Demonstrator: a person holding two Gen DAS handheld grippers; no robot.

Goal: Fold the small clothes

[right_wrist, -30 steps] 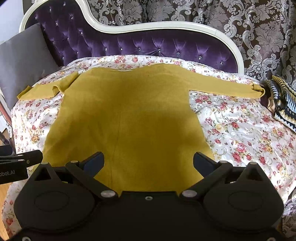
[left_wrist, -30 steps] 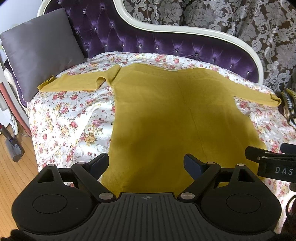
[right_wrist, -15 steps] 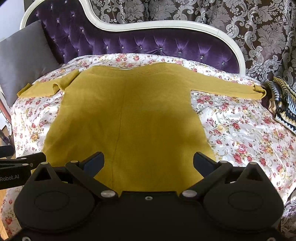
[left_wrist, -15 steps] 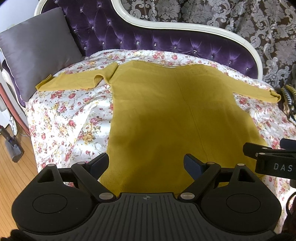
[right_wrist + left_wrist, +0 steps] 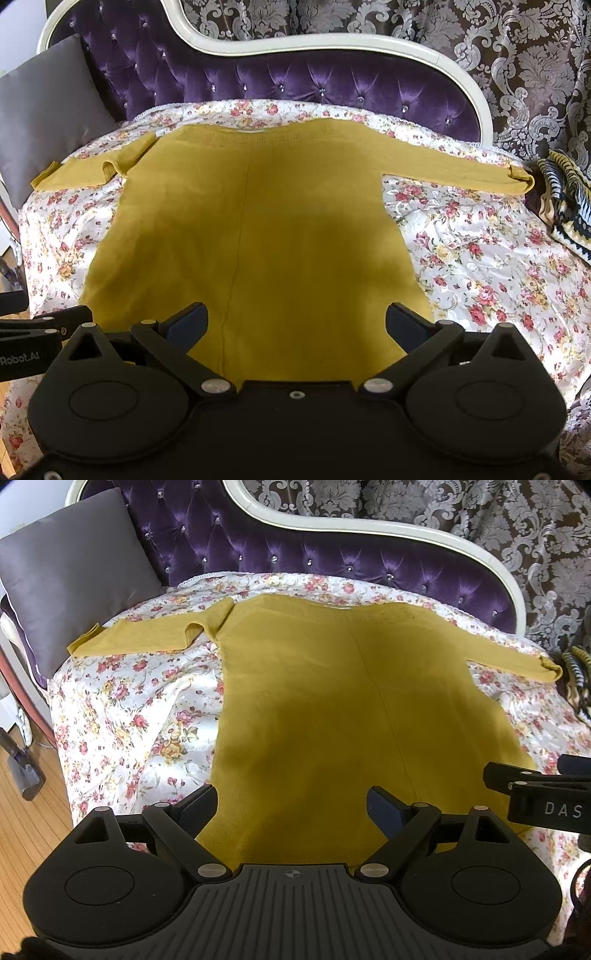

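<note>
Far left, a grey cushion (image 5: 70, 568) leans against the purple tufted backrest (image 5: 280, 550) of a sofa; wooden floor (image 5: 22, 819) shows at the near left edge. A floral sheet (image 5: 140, 716) covers the seat.

The mustard sweater (image 5: 332, 701) lies flat on the sheet, collar at the far side, hem at the near edge. Its left sleeve (image 5: 136, 638) stretches toward the cushion with a small buckle near the shoulder; its right sleeve (image 5: 454, 171) runs out straight, cuff just beside a striped cloth (image 5: 565, 195) at the far right.

The left gripper (image 5: 291, 805) is tilted downward over the near left part of the hem, jaws spread wide, nothing between them. One finger (image 5: 197, 805) sits over the sweater's left edge, the other over the body. Whether the tips touch the fabric cannot be told.

The right gripper (image 5: 297, 323) is pitched down likewise over the near right part of the hem, jaws released and wide, empty. Both fingers frame sweater fabric, the right one near the sweater's right edge. Each gripper's side shows at the edge of the other's view, so they stand side by side
</note>
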